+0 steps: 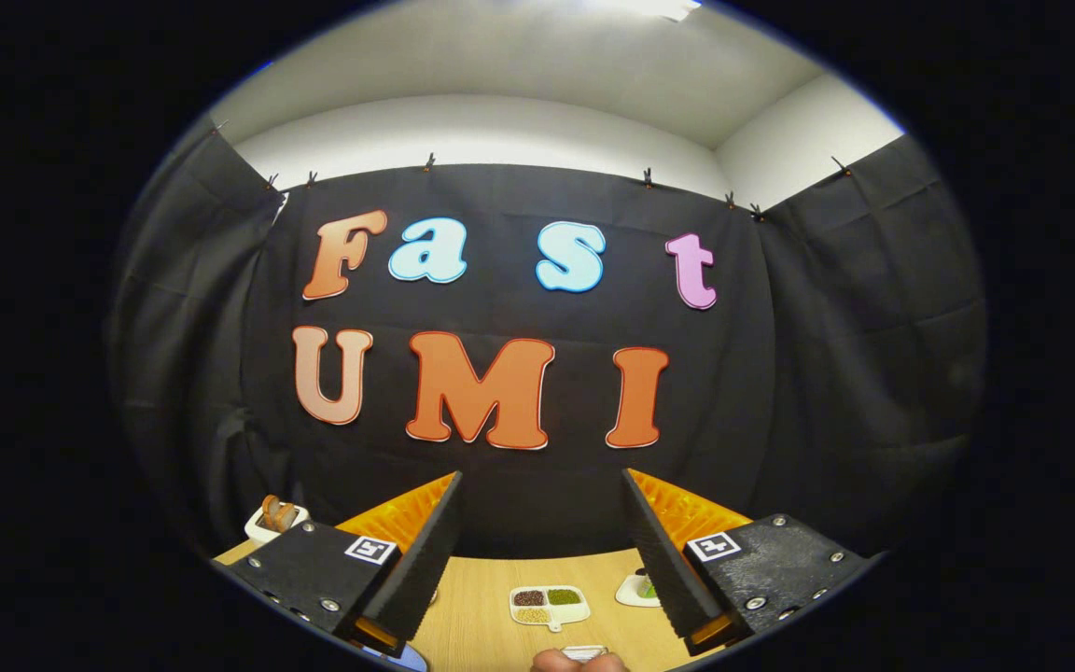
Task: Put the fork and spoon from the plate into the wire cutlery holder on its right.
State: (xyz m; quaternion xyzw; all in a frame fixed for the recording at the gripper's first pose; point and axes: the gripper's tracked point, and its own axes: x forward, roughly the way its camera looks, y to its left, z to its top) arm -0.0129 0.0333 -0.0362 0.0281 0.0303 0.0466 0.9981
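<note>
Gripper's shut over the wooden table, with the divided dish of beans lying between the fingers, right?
Not quite: the gripper is open, its fingers set wide apart and holding nothing. The gripper view shows it. The divided dish of beans does lie between them on the wooden table.

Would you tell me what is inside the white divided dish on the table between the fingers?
The divided dish holds three fills: dark reddish-brown, green, and pale yellow. They look like small grains or beans, too small to identify. The open gripper holds nothing.

divided dish (pixel 550 605) on table (pixel 481 607) between spread fingers, bowl (pixel 274 521) far left
</note>
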